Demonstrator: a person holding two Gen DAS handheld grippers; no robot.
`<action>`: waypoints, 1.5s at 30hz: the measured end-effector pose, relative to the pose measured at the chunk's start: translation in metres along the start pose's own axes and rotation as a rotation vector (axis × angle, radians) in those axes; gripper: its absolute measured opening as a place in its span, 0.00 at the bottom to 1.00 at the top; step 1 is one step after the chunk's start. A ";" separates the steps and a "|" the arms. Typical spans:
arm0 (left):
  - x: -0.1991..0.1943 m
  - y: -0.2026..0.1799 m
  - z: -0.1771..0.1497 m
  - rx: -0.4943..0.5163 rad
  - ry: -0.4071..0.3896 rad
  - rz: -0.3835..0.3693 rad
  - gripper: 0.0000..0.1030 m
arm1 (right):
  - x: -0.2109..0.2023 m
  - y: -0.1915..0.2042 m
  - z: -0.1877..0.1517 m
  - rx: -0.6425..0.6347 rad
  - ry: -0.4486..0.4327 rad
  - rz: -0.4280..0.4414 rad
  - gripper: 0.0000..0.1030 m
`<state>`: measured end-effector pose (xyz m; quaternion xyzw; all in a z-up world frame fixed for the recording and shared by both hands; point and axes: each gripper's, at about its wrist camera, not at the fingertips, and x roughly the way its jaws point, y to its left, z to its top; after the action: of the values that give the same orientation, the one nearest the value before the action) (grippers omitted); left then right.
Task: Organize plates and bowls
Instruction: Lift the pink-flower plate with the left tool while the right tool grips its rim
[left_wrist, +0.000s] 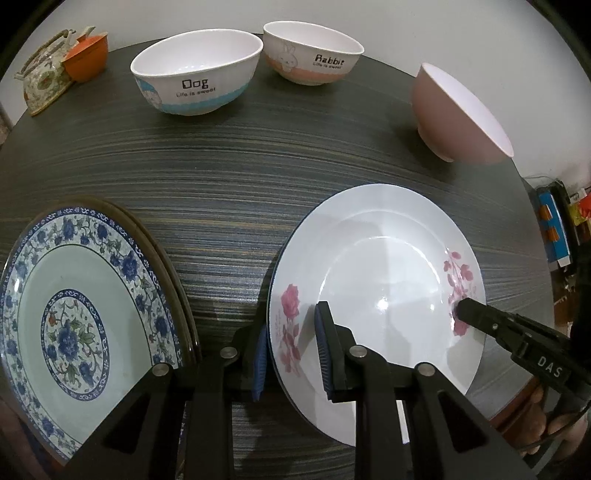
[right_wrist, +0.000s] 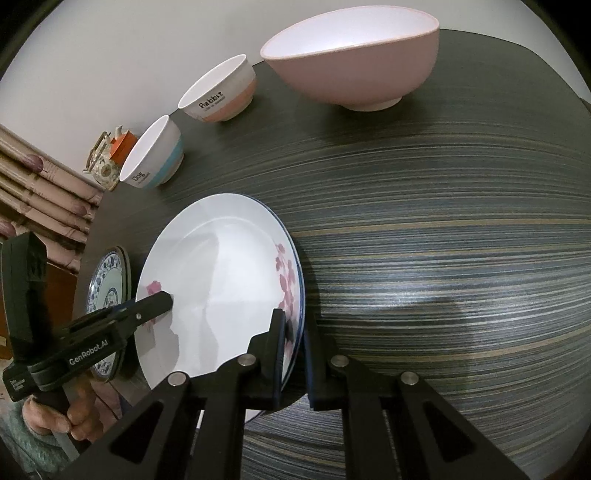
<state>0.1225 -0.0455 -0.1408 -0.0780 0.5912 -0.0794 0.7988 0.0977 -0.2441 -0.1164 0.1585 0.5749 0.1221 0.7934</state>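
A white plate with pink flowers (left_wrist: 369, 277) (right_wrist: 221, 277) is gripped from both sides. My left gripper (left_wrist: 291, 321) is shut on its near-left rim, one pad under the edge and one on the inner face. My right gripper (right_wrist: 293, 321) is shut tight on the opposite rim; its black tip (left_wrist: 461, 306) shows in the left wrist view. A thin blue-edged plate lies right under the white one; I cannot tell whether it is gripped too. A stack of blue floral plates (left_wrist: 74, 295) (right_wrist: 107, 280) lies to the left.
On the dark striped table (left_wrist: 240, 166), a Dog bowl (left_wrist: 195, 74), a Rabbit bowl (left_wrist: 310, 51) and a larger pink bowl (left_wrist: 454, 110) stand along the far side. A teapot (left_wrist: 40, 77) and an orange cup (left_wrist: 86, 59) sit at the far left. A person's hand (right_wrist: 66, 417) grips the left handle.
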 end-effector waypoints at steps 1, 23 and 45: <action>0.000 -0.001 -0.001 0.000 -0.001 0.001 0.20 | 0.000 0.000 0.000 -0.002 0.000 -0.001 0.09; -0.016 -0.001 -0.006 0.009 -0.028 0.013 0.16 | -0.006 0.011 -0.004 -0.013 -0.040 -0.024 0.09; -0.060 0.019 -0.016 -0.023 -0.095 0.040 0.15 | -0.033 0.036 -0.008 -0.072 -0.095 0.018 0.09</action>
<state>0.0908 -0.0147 -0.0930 -0.0792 0.5548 -0.0529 0.8265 0.0796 -0.2225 -0.0759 0.1405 0.5304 0.1425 0.8238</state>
